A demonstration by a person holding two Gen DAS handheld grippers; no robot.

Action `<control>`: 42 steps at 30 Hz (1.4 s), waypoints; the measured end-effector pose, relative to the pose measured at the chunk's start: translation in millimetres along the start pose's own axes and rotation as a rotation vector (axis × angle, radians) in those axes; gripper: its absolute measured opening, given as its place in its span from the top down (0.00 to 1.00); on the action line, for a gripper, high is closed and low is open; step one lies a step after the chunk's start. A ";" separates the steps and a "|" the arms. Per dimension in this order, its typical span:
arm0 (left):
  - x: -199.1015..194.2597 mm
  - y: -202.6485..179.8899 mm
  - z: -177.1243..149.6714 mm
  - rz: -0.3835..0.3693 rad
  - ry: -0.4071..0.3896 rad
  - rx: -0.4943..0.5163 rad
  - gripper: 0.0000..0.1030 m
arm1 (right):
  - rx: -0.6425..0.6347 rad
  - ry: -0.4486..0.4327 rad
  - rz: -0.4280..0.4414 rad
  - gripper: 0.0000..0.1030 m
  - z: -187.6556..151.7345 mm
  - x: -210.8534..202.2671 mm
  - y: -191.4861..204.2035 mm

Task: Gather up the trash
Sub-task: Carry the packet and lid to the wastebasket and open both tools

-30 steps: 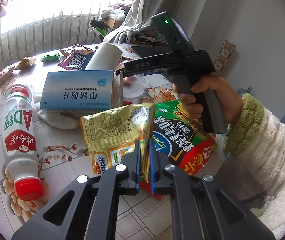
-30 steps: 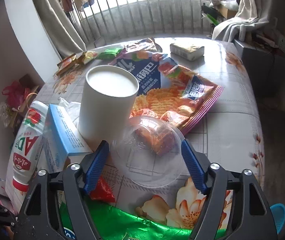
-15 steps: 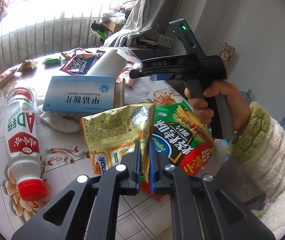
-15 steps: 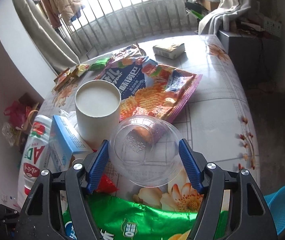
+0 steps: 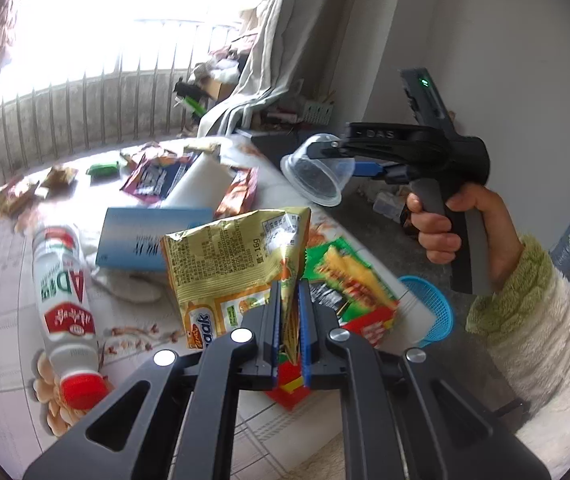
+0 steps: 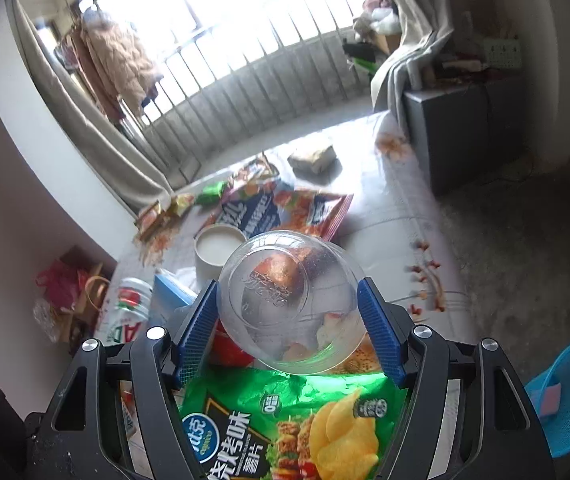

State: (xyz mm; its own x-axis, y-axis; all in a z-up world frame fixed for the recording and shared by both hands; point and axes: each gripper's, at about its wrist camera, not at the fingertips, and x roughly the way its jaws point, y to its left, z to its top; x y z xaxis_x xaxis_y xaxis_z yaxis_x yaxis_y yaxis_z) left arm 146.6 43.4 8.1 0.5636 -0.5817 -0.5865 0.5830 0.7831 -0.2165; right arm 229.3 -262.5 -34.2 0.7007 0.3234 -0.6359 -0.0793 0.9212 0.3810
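White plastic, red-capped, a drink bottle (image 5: pixel 65 300) lies on its side at the left of the flowered table (image 5: pixel 1 360), its cap toward the near edge. Just right of it and farther off lies a blue carton (image 5: pixel 141 240), with a white paper cup (image 6: pixel 219 250) behind it and a large snack bag (image 6: pixel 281 210) flat on the far part of the table among small wrappers.

In the middle, the left gripper (image 5: pixel 290 320) is clenched on a yellow snack packet (image 5: pixel 229 260), pinching its edge between the blue pads so the packet stands up off the table. Under and right of it a green chip bag (image 5: pixel 349 280) lies at the near right corner.

Farther right, the right gripper (image 6: pixel 289 320), held in a hand (image 5: pixel 445 224) with a fuzzy sleeve (image 5: pixel 533 312), grasps a clear plastic cup (image 6: pixel 289 300) across its sides, lifted above the table with its base pointing away. A blue basket (image 5: pixel 431 308) sits on the floor beyond the table's right edge.
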 end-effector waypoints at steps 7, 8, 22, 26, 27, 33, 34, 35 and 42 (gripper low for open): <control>2.2 -36.2 27.8 -0.077 -0.022 0.057 0.93 | 0.092 -0.121 0.006 0.36 -16.5 -70.1 -34.2; 4.6 -42.3 32.0 -0.089 -0.022 0.068 0.93 | 0.114 -0.135 -0.003 0.36 -22.0 -80.8 -43.9; 136.2 -179.7 96.1 -0.397 0.156 0.059 0.92 | 0.665 -0.272 -0.228 0.36 -148.6 -185.3 -247.2; 209.1 -221.2 101.0 -0.484 0.297 0.015 0.92 | 0.852 -0.294 -0.259 0.36 -198.4 -190.5 -303.3; 232.7 -234.2 101.5 -0.513 0.348 0.000 0.92 | 0.889 -0.298 -0.263 0.36 -207.6 -190.7 -314.0; 334.4 -317.6 85.9 -0.546 0.520 0.016 0.91 | 1.072 -0.329 -0.272 0.36 -237.4 -176.1 -374.6; 352.8 -331.4 81.9 -0.542 0.543 0.021 0.90 | 1.093 -0.336 -0.264 0.36 -242.6 -173.6 -381.8; 364.7 -338.9 79.2 -0.538 0.557 0.024 0.90 | 1.121 -0.340 -0.264 0.36 -244.5 -167.5 -393.2; 433.5 -364.4 48.9 -0.415 0.617 0.014 0.47 | 1.279 -0.307 -0.284 0.31 -269.2 -137.5 -451.0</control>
State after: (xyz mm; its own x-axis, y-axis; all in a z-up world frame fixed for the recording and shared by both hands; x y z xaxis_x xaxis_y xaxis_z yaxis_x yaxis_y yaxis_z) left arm 207.1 -504.9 -129.1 -0.1334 -0.5970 -0.7911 0.6864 0.5202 -0.5083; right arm -22.1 -664.1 -299.3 0.7250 -0.0600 -0.6862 0.6887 0.0458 0.7236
